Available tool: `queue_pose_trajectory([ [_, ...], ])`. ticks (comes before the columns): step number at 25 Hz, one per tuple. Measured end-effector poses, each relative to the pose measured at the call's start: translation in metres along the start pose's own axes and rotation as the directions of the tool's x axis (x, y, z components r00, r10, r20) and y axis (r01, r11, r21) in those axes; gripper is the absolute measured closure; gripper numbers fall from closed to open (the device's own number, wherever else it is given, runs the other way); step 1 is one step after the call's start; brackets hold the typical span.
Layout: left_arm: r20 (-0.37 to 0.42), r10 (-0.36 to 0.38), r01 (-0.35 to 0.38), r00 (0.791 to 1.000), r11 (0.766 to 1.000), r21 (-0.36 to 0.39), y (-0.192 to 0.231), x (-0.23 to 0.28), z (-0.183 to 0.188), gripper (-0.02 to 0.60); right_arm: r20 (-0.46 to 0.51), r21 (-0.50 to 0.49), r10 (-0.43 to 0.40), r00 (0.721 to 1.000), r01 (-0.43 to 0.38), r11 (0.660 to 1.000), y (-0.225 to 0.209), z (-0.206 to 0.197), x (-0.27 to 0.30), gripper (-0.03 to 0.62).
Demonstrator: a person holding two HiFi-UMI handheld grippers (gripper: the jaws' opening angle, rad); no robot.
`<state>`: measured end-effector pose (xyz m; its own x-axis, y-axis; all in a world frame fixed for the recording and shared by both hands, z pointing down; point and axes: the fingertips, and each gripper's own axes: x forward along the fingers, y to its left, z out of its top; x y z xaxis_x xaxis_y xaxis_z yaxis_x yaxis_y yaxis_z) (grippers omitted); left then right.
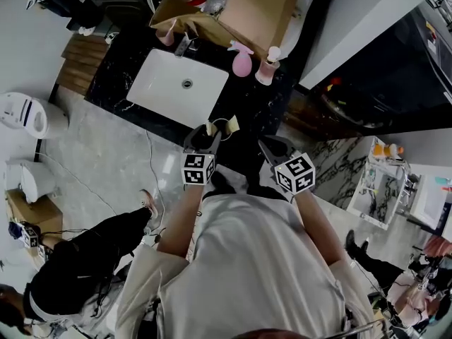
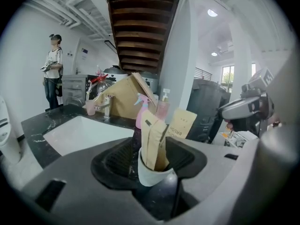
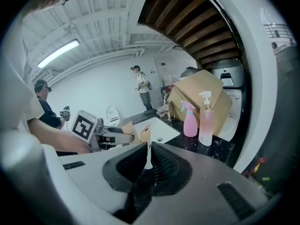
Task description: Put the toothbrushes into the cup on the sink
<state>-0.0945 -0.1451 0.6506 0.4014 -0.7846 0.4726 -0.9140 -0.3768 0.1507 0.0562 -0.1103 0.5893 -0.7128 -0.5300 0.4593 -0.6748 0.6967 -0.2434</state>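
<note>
Open basin [image 1: 176,87] left of the cup [image 2: 154,172]; spray bottle [image 1: 242,63], pump bottle [image 1: 268,68] and cardboard box [image 1: 258,9] crowding behind.

Three vantage points on one vanity. The head view looks steeply down from above the person's shoulders onto the white basin [image 1: 169,90], with the pink spray bottle [image 1: 241,63] and cardboard box [image 1: 258,9] well off. The left gripper view sits low at counter height, close on the cup [image 2: 152,175], and faces the same basin, bottle and box — the right gripper [image 2: 225,112] is at its right edge. The right gripper view looks across the counter at all three, the left gripper [image 3: 133,138] at its left.
</note>
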Motion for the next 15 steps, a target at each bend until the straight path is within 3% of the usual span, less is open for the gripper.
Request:
queue_pose_trajectory([
  [15,0.014,0.005,-0.005,1.0,1.0,-0.008,-0.007,-0.053,0.009,0.379,0.006,-0.022,0.041,0.999,-0.041,0.999,0.017,0.009,0.005,0.546],
])
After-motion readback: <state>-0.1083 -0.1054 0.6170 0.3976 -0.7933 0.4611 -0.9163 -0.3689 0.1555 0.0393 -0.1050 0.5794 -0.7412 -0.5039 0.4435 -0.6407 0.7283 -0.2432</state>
